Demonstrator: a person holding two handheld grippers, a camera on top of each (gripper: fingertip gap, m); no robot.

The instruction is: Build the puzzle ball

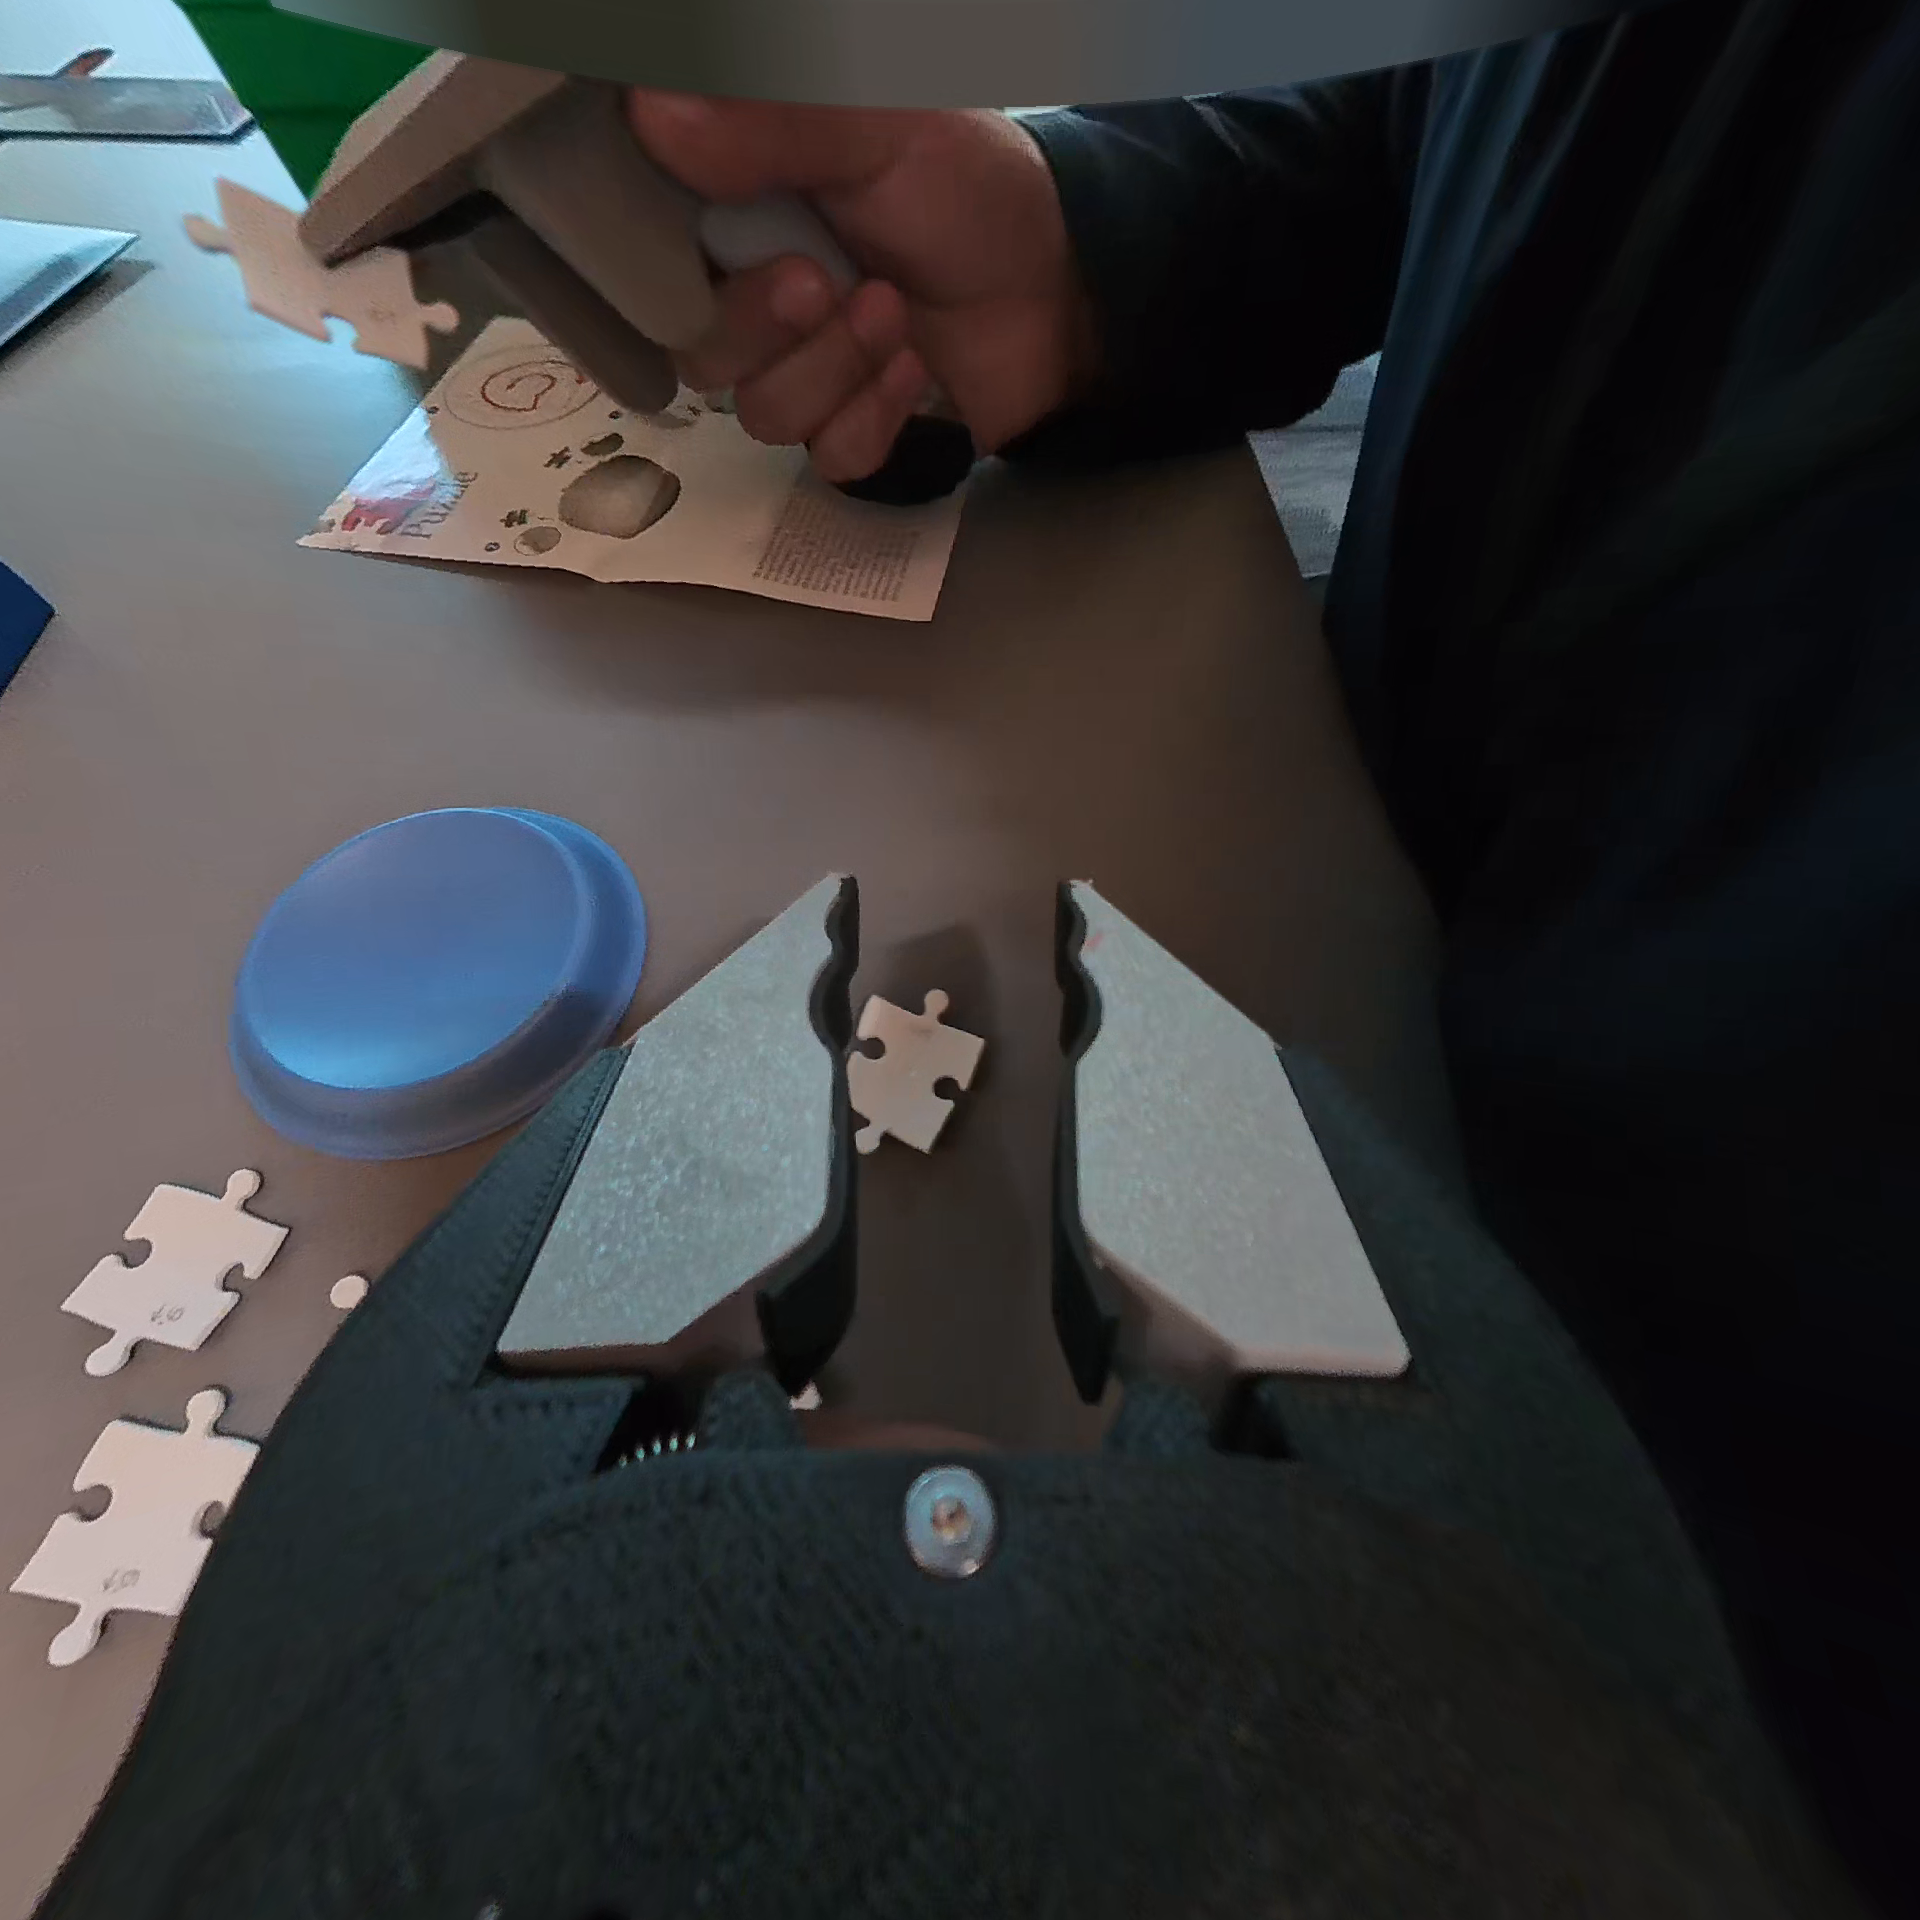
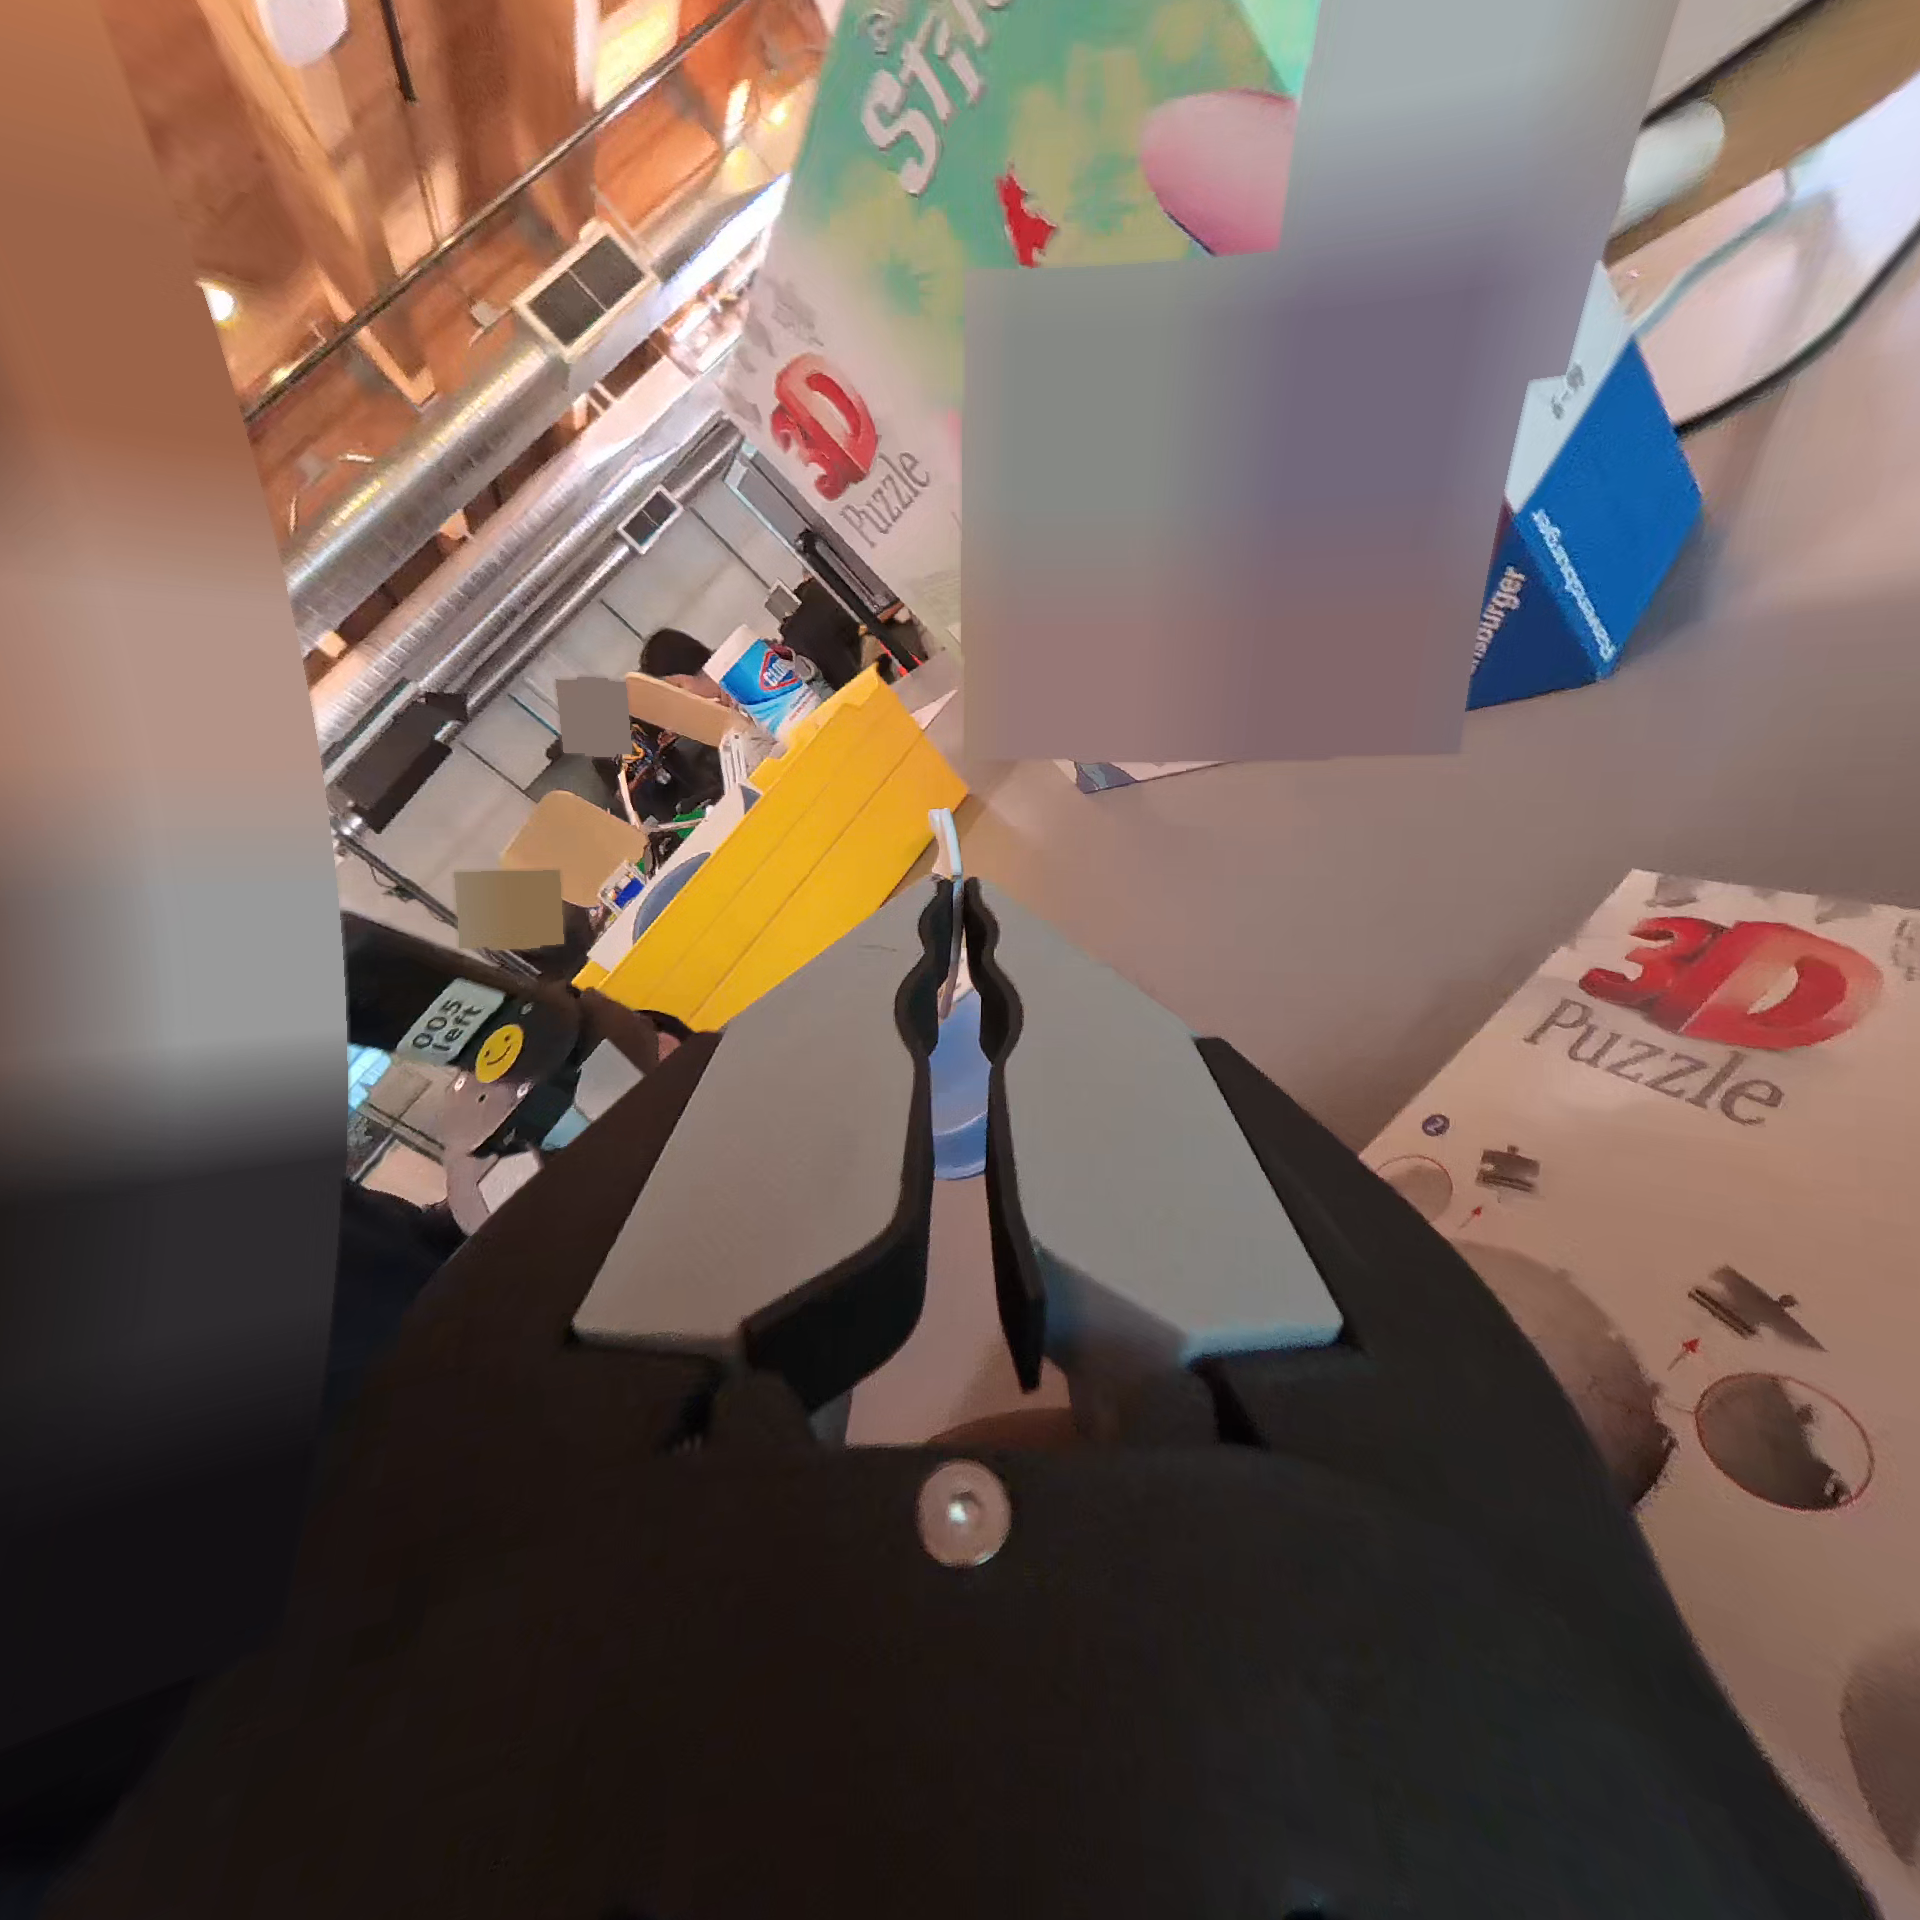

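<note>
left gripper [image 1: 956, 966] is held low over the table, jaws apart, nothing between them; a single white puzzle piece [image 1: 914, 1070] is seen lying on the table [image 1: 935, 727] in the gap, just beside the left finger. right gripper [image 2: 961, 935] is closed on a thin white curved piece [image 2: 948, 852], seen edge-on and poking out past the tips; the tool is tilted upward toward the room.

progress, as judged: early. no assembled section of the ball is visible in either view. loose white pieces [image 1: 171, 1273] are laid back-side up at the near left of the table, handwritten marks on them. a blue round stand [image 1: 426, 977] is set upside-looking just beyond them, empty. one larger joined or blurred piece [image 1: 312, 275] is seen farther off, partly under the right gripper's body [image 1: 499, 208]. nearly all joining is taken to be left; the next step is likely a pick of the piece under the left gripper for mating with the held one.

surface: dark brown matte table. an instruction sheet [image 1: 675, 520] is spread mid-table, under the person's hand [image 1: 894, 281]. puzzle boxes [image 2: 1621, 478] are stood at the far side, a printed box lid or sheet [image 2: 1662, 1195] nearer.

room: open workshop, exposed wood ceiling, silver ducting [image 2: 468, 520], yellow bins [image 2: 810, 862], people seated far back.
</note>
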